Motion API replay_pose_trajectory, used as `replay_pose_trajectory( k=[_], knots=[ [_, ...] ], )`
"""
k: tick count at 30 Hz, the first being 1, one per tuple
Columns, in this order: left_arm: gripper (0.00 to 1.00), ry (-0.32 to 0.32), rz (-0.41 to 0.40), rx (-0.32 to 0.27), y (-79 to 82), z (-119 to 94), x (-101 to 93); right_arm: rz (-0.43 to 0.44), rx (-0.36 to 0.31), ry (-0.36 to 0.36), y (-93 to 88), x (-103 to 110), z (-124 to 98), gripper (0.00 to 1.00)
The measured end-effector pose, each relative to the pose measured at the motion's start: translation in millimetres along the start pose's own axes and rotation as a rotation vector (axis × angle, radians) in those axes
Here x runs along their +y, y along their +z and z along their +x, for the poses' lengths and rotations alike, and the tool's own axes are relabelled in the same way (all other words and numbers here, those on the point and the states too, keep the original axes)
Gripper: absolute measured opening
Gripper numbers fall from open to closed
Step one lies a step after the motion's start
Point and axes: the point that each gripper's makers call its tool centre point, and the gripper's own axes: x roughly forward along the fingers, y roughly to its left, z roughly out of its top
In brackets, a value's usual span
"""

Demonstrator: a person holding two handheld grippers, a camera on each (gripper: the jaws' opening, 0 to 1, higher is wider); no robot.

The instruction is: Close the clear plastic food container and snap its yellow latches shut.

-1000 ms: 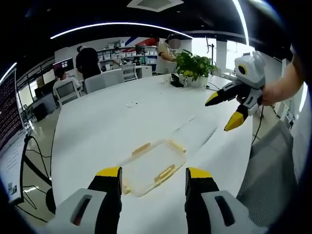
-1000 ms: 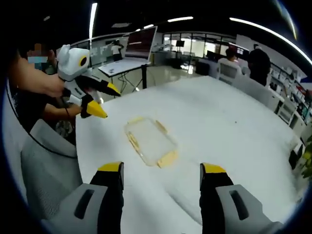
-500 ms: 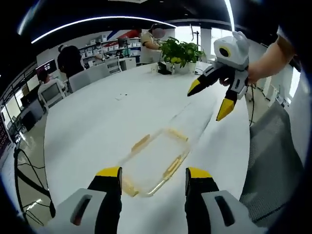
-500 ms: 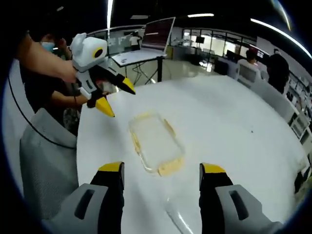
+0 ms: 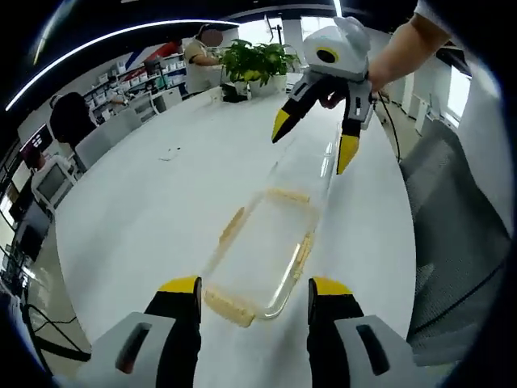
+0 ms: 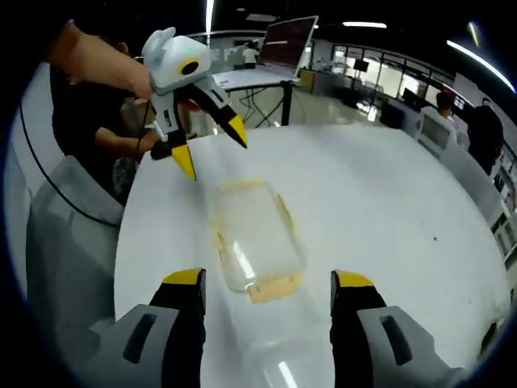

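Clear plastic food container (image 5: 262, 246) lay flat on the white table (image 5: 153, 202) in the left gripper view, just ahead of our left gripper (image 5: 252, 293), whose two yellow-tipped jaws stood spread apart with nothing between them. We saw yellow latches (image 5: 232, 225) along the box's sides and ends. Past the far end of the box, our right gripper (image 5: 315, 139) hung above the table with its jaws spread wide, held by a hand (image 5: 396, 48). A potted plant (image 5: 254, 61) stood at the far end of the table, and a grey chair (image 5: 460, 242) sat beside the table's edge. In the right gripper view, the container (image 6: 254, 234) lay on the table (image 6: 388, 210) in front of our right gripper (image 6: 266, 284), whose jaws were spread and held nothing. Our left gripper (image 6: 210, 145) hovered above the table just past the far end of the box, jaws spread. A yellow latch (image 6: 275, 286) showed at the near end of the box. We saw a laptop (image 6: 287, 40) on a desk far behind.
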Motion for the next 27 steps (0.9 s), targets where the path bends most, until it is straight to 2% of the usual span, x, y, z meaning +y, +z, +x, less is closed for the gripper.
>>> replay_pose_trajectory(
  k=[3, 6, 10, 19, 27],
  knots=[
    [0.48, -0.041, 0.023, 0.002, -0.1, 4, 1.3, -0.020, 0.022, 0.027, -3.1, 0, 7, 0.60],
    [0.48, -0.088, 0.107, 0.025, -3.4, 7, 1.4, -0.055, 0.048, 0.054, -6.8, 1, 13, 0.60],
    [0.48, -0.131, 0.154, 0.029, -4.9, 10, 1.3, -0.109, 0.086, 0.094, -13.1, 6, 21, 0.60],
    [0.48, -0.214, 0.241, 0.106, -30.3, 21, 9.7, -0.164, 0.145, 0.147, -23.4, 6, 37, 0.60],
    [0.48, -0.281, 0.298, 0.143, -46.2, 32, 14.9, -0.186, 0.201, 0.182, -34.3, 4, 50, 0.60]
  ],
)
